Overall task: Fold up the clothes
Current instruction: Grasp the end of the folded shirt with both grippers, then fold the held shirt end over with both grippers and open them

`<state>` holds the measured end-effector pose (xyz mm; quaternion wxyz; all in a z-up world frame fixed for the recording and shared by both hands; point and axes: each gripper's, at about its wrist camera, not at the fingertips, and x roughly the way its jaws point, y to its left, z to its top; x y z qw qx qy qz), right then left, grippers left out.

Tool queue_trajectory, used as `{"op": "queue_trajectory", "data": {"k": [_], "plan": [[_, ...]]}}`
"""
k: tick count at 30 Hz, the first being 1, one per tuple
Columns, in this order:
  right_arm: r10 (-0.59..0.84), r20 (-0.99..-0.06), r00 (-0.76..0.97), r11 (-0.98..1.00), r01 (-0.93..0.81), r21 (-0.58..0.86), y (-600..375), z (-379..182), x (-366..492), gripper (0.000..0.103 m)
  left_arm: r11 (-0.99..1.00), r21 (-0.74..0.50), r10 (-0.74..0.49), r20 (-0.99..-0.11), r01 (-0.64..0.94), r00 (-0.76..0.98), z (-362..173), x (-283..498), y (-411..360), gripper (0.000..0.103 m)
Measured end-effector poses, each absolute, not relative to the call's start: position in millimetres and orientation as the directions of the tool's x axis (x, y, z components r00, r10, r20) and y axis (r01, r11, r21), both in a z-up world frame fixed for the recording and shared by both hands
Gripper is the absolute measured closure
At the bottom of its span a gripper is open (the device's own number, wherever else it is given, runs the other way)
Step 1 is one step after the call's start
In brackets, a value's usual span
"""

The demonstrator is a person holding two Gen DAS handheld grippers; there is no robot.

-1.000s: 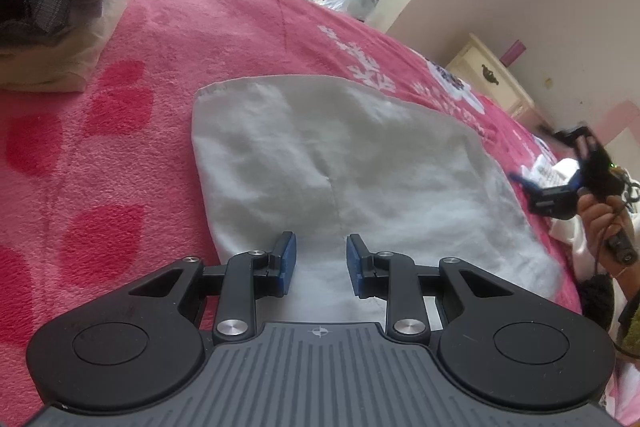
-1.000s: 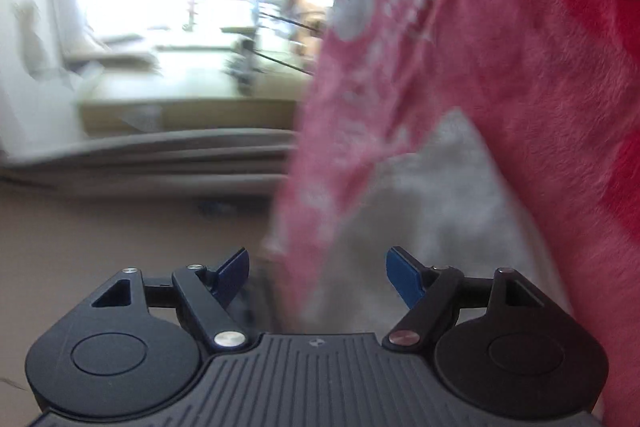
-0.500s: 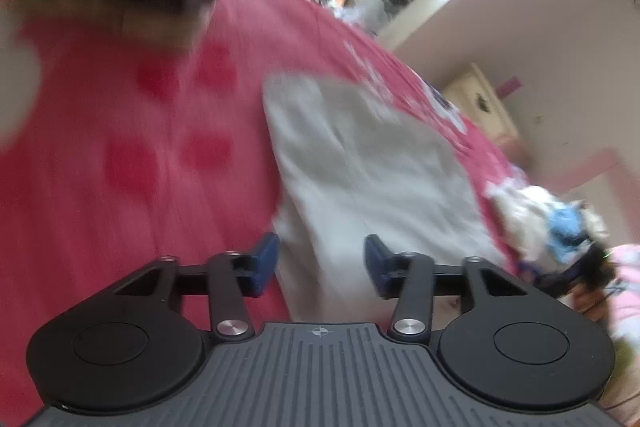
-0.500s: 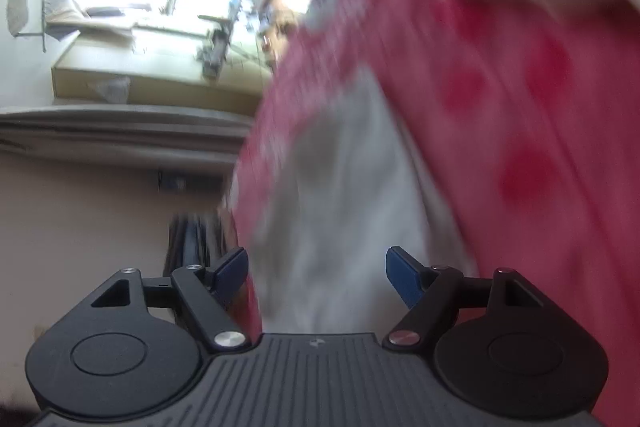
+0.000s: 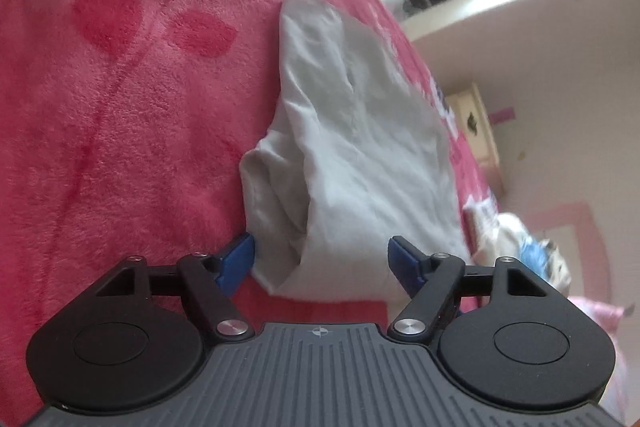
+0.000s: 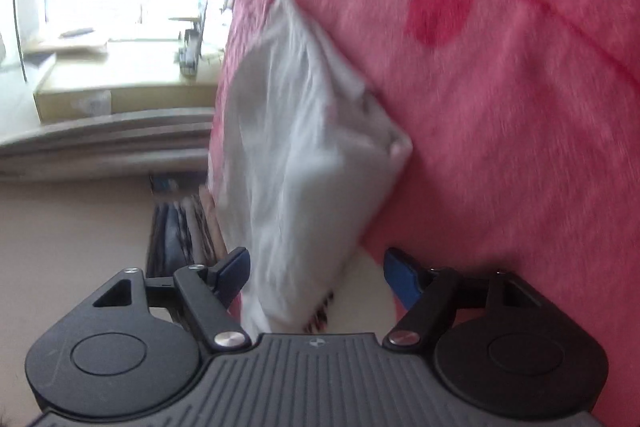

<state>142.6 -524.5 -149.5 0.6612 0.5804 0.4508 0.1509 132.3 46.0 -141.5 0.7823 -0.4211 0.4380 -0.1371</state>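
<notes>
Left claw (image 5: 320,259) opening and right claw (image 6: 316,269) easing narrower, both wide around the near edge of the grey cloth (image 5: 352,147) yet gripping nothing, cloth lying part-folded on the pink bed (image 5: 120,107); next, probably pinching that edge and carrying it across.

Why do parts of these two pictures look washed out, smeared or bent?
Left wrist view: window glare top right, grey garment fairly sharp, far corners blurred, edges bowed by the fisheye lens. Right wrist view: the garment and pink blanket streaked with motion blur, window blown out white.
</notes>
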Motion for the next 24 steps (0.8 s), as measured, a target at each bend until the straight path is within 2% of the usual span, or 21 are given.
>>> {"op": "queue_trajectory", "data": {"k": [4,6,8,10,11,12,13,14,15,24], "plan": [[0.705,-0.398,0.587,0.25,0.32,0.914,-526,-156,151,0.034,0.589,-0.793,-0.589,-0.554,-0.157,0.588,-144,137,42,0.035],[0.696,-0.391,0.602,0.241,0.317,0.917,-525,-159,154,0.038,0.587,-0.794,-0.588,-0.553,-0.159,0.591,-145,139,41,0.054],[0.687,-0.389,0.614,0.24,0.313,0.919,-525,-161,156,0.044,0.581,-0.796,-0.584,-0.552,-0.167,0.595,-147,141,40,0.062],[0.677,-0.387,0.626,0.236,0.314,0.92,-526,-164,159,0.051,0.573,-0.801,-0.582,-0.546,-0.172,0.602,-149,143,39,0.08],[0.672,-0.389,0.631,0.236,0.315,0.919,-526,-165,161,0.058,0.571,-0.802,-0.579,-0.544,-0.175,0.607,-149,143,39,0.084],[0.664,-0.397,0.633,0.243,0.319,0.916,-525,-166,163,0.063,0.571,-0.801,-0.573,-0.544,-0.178,0.613,-150,144,39,0.094],[0.653,-0.409,0.637,0.253,0.325,0.911,-523,-166,164,0.075,0.571,-0.801,-0.567,-0.544,-0.18,0.618,-150,144,39,0.098],[0.641,-0.423,0.641,0.268,0.33,0.905,-522,-166,165,0.09,0.57,-0.801,-0.564,-0.543,-0.183,0.622,-150,143,39,0.1],[0.627,-0.44,0.643,0.287,0.335,0.897,-523,-164,164,0.094,0.569,-0.802,-0.562,-0.54,-0.181,0.626,-149,142,39,0.101],[0.604,-0.464,0.648,0.35,0.307,0.885,-524,-133,123,0.098,0.581,-0.805,-0.592,-0.518,-0.119,0.617,-125,106,45,0.103]]}}
